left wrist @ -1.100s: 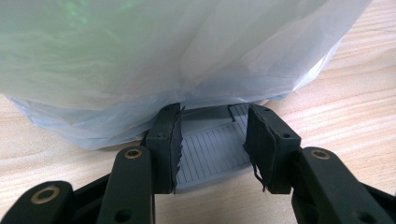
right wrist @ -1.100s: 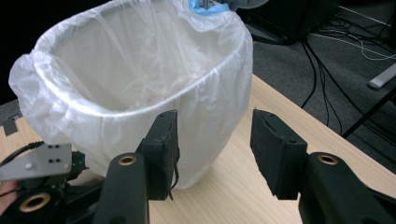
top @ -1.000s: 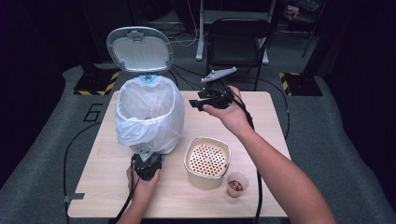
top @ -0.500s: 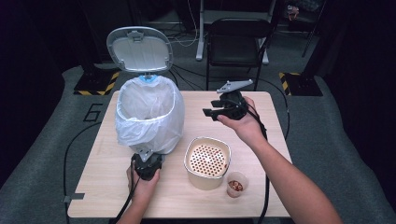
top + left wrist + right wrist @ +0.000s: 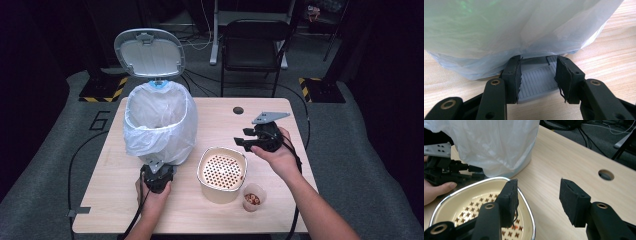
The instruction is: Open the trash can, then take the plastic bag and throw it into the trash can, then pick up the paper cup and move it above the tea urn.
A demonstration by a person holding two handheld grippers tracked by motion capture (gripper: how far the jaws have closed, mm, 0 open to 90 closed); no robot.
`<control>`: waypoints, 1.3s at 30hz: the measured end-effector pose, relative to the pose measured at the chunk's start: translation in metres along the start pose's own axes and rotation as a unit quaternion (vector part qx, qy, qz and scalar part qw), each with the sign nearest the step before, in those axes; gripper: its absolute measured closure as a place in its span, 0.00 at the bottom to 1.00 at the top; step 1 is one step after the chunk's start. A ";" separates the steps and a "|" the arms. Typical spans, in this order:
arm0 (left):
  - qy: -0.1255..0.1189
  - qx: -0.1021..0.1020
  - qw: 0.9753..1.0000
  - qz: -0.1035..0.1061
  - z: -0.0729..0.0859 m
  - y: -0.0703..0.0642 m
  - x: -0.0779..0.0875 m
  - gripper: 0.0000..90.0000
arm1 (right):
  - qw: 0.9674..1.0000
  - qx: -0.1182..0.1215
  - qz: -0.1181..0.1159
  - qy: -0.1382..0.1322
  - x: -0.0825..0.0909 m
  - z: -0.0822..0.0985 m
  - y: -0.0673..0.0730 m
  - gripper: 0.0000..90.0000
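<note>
A: Quick one. Left gripper (image 5: 537,75) is pinching the grey ribbed foot pedal (image 5: 536,81) at the base of the white-bagged pedal bin (image 5: 159,125), jaws clamped on both pedal edges. The bin's grey lid (image 5: 149,52) stands up.

B: Right gripper (image 5: 537,202)?

A: Spread, nothing between the pads. Its jaws have just been opening. It hovers at the near rim of the cream perforated strainer bowl (image 5: 222,174), which sits mid-table just beside the bin, with a small clear cup of reddish bits (image 5: 253,197) beside it.

B: Handling?

A: The bowl looks rigid and light, probably enamel or plastic with a thin metal-edged rim, likely slick. I'd pinch the rim wall, one pad inside and one outside, and watch for tipping.

B: Change from earlier?

A: The right hand came down from beside the bin's top toward the bowl. The left hand, pedal and lid are unchanged on the wooden table (image 5: 280,125).
</note>
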State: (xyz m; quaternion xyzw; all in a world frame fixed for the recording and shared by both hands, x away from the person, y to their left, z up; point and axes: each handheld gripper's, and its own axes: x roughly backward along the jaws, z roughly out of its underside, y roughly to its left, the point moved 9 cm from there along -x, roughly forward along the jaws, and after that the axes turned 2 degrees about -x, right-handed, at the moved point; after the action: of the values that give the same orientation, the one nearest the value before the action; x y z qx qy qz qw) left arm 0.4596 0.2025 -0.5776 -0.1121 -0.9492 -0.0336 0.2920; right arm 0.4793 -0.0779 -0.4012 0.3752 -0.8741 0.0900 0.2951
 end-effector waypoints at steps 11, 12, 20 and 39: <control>0.000 0.000 1.000 0.001 0.000 0.000 0.000 0.62 | 1.000 -0.016 -0.015 0.019 -0.004 0.040 -0.001 0.64; 0.000 -0.002 1.000 0.000 0.000 0.000 0.000 0.62 | 1.000 -0.012 -0.016 0.021 -0.006 0.042 -0.001 0.66; -0.001 0.000 1.000 0.001 0.000 0.000 0.000 0.62 | 0.999 -0.026 -0.023 0.037 -0.027 0.056 -0.003 0.74; -0.001 0.000 1.000 0.001 0.000 0.000 0.000 0.62 | 0.994 0.013 -0.090 0.053 -0.045 0.057 0.009 0.91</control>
State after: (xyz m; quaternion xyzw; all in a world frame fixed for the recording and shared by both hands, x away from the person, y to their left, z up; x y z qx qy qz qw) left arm 0.4599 0.2027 -0.5775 -0.1130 -0.9495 -0.0332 0.2909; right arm 0.4716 -0.0656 -0.4732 0.4507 -0.8187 0.0947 0.3429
